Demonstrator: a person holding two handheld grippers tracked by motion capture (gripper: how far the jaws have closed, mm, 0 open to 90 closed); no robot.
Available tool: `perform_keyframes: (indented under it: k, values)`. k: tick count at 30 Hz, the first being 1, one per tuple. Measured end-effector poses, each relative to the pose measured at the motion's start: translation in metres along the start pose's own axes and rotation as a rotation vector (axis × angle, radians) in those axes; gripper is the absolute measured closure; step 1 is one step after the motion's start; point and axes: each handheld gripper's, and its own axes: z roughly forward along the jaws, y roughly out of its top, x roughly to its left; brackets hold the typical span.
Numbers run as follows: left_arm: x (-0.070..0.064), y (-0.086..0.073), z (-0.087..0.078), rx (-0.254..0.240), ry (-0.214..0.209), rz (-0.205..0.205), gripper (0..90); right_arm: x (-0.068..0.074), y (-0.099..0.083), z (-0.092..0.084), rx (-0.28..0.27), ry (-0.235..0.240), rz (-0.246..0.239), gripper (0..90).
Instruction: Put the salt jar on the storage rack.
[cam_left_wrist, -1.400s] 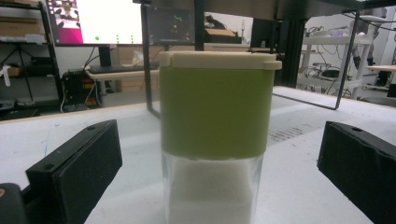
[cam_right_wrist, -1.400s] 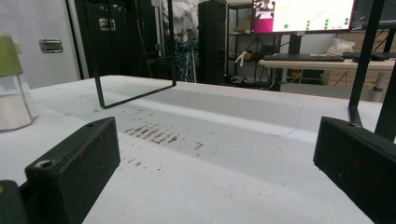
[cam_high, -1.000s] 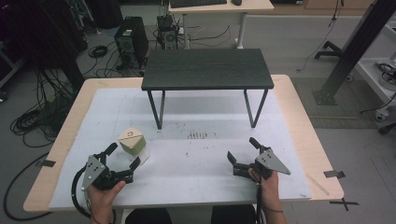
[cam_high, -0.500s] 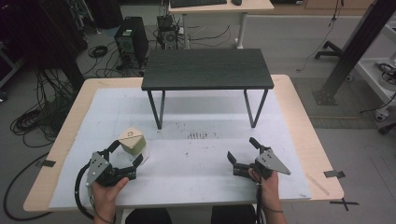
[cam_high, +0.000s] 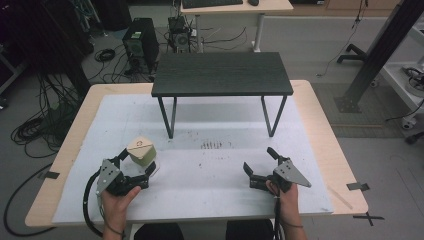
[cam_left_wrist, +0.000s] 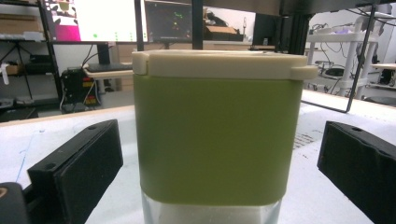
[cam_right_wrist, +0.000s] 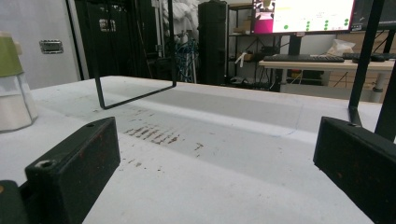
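The left gripper (cam_high: 134, 169) straddles the green container (cam_high: 142, 151), jaws wide apart, not touching it; the right gripper (cam_high: 260, 166) gapes empty, well right of the container.

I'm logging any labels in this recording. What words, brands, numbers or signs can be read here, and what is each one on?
No text can be read.
Green container: the cream lid bears a faint mark in the high view, too small to read.
Monitors behind the table: coloured dots and panels, too blurred to read.
Plate on the grey case: too blurred to read.
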Motion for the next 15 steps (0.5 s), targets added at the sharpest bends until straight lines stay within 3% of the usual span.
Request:
perform_keyframes:
  k: [15]
  values:
    - [0.0007, 0.0002, 0.0097, 0.004, -0.004, 0.002, 0.4, 0.0002, -0.0001, -0.0001, 0.001, 0.000, 0.002, 0.1]
